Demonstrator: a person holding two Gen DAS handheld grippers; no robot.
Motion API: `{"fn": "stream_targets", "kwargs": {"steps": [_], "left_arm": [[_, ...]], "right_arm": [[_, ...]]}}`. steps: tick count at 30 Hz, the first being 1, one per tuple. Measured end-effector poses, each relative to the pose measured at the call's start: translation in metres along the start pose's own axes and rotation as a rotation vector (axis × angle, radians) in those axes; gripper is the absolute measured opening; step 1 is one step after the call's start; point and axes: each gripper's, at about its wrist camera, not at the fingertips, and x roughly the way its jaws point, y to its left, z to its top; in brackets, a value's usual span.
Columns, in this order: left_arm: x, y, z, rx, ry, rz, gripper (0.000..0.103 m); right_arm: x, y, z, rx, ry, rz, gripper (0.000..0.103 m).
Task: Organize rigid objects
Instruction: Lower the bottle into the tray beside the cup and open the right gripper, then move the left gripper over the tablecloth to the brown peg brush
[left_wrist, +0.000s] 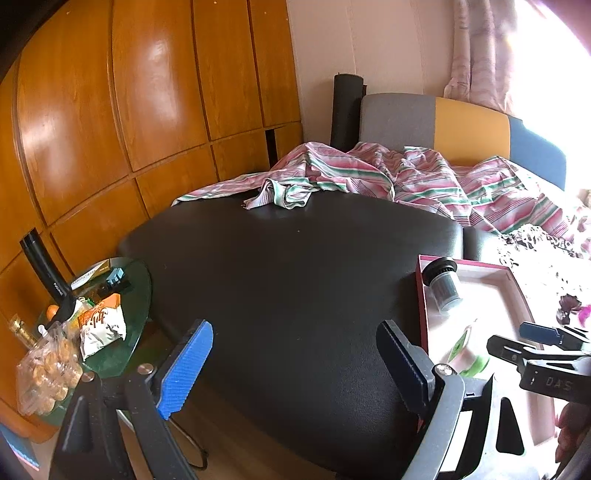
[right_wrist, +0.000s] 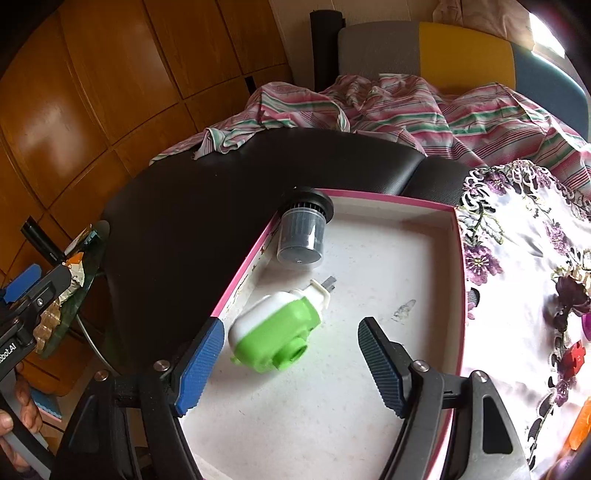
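Note:
A pink-rimmed white box (right_wrist: 388, 201) rests on a black leather seat (left_wrist: 295, 277). In it lie a green and white plastic device (right_wrist: 273, 332) and a dark ribbed cylinder with a clear cup (right_wrist: 301, 236), which leans on the box's far left corner. My right gripper (right_wrist: 291, 325) is open over the box. The green device lies loose on the box floor between its fingertips, and neither pad touches it. My left gripper (left_wrist: 293, 328) is open above the bare seat, left of the box (left_wrist: 421, 295), with nothing between its fingers. The right gripper (left_wrist: 508, 336) shows at the left wrist view's right edge.
A round glass side table (left_wrist: 140, 288) with snack bags stands left of the seat, against wooden cabinets. A striped cloth (left_wrist: 369, 173) lies crumpled behind the seat. Right of the box, a floral cloth (right_wrist: 517, 258) carries a small red piece (right_wrist: 574, 358) and an orange piece (right_wrist: 583, 424).

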Motion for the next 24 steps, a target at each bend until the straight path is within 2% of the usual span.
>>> {"fn": "stream_targets", "kwargs": {"steps": [4,13,24], "left_arm": [[-0.003,-0.003,0.000,0.009,-0.006,-0.002,0.095],[-0.004,-0.021,0.001,0.045,-0.001,-0.037,0.095],[-0.009,-0.078,0.003,0.145,0.007,-0.163,0.095]], "right_arm": [[-0.008,-0.005,-0.001,0.005,-0.013,-0.011,0.076],[-0.031,-0.034,-0.005,0.031,-0.027,-0.070,0.076],[-0.069,-0.103,-0.011,0.086,-0.028,-0.212,0.076]]}}
